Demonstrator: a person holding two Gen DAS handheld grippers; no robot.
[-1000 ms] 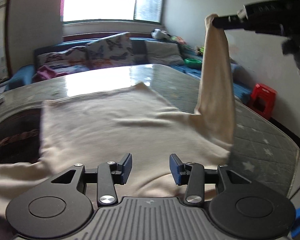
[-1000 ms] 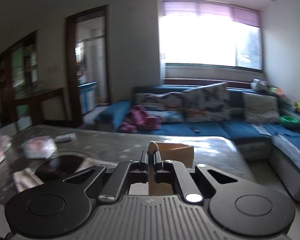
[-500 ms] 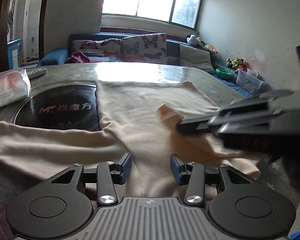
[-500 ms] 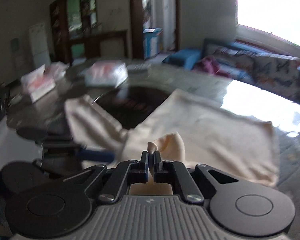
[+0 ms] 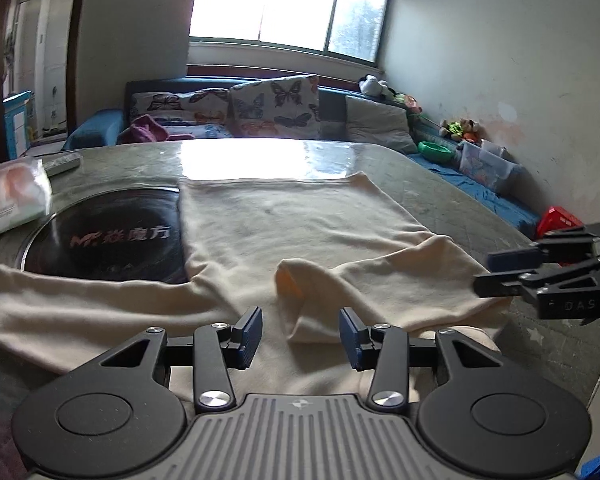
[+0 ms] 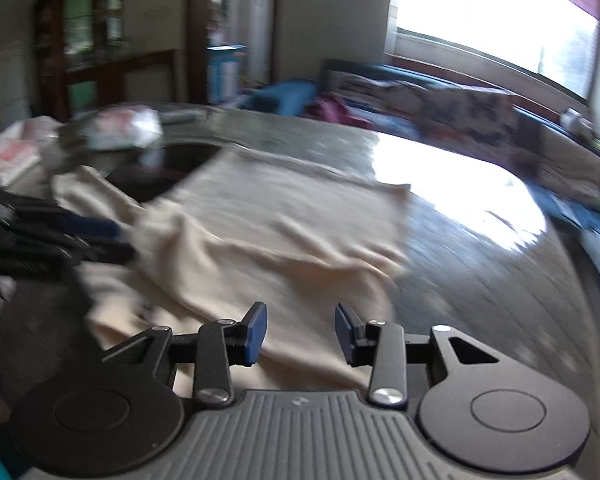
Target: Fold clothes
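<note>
A cream long-sleeved shirt (image 5: 300, 220) lies flat on the table (image 5: 440, 184). Its right sleeve (image 5: 380, 280) is folded in across the body, and the other sleeve (image 5: 60, 304) stretches out to the left. My left gripper (image 5: 300, 334) hovers open over the near end of the shirt with nothing between its pads. My right gripper (image 6: 300, 332) is low over the shirt's (image 6: 280, 232) near right edge; its jaws are opening and no cloth is pinched. The right gripper (image 5: 488, 270) also shows at the right of the left wrist view, just off the folded sleeve.
A black round disc (image 5: 108, 236) is set in the table, partly under the shirt. A tissue pack (image 5: 8, 196) and a remote (image 5: 62, 162) lie at the far left. A blue sofa (image 5: 260, 108) stands behind; a red stool (image 5: 558, 220) is on the floor at right.
My right gripper brought the raised sleeve down across the shirt, let it go and drew back to the right. The left gripper shifted slightly and stayed open.
</note>
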